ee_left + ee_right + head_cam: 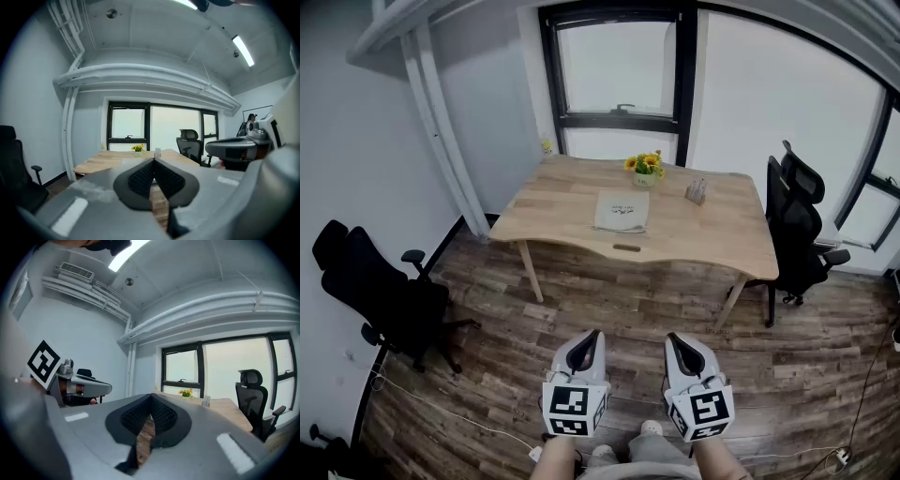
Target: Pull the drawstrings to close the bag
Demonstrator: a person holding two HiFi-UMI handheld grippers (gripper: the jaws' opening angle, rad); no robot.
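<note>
A pale drawstring bag (pixel 622 211) lies flat in the middle of the wooden table (pixel 712 244), far ahead of me. My left gripper (pixel 594 335) and right gripper (pixel 673 339) hover side by side over the floor, well short of the table, both shut with nothing between the pads. In the left gripper view the left gripper (pixel 153 161) points level toward the table (pixel 101 161), with the right gripper's body at the right edge. The right gripper view shows the right gripper (pixel 151 396) aimed at the table (pixel 228 408) too; the bag is hidden behind the jaws there.
A pot of yellow flowers (pixel 645 168) and a small holder (pixel 697 191) stand at the table's back. A black office chair (pixel 800 230) sits at the table's right end, another (pixel 380 295) by the left wall. Cables (pixel 469 420) trail over the wood floor (pixel 628 300).
</note>
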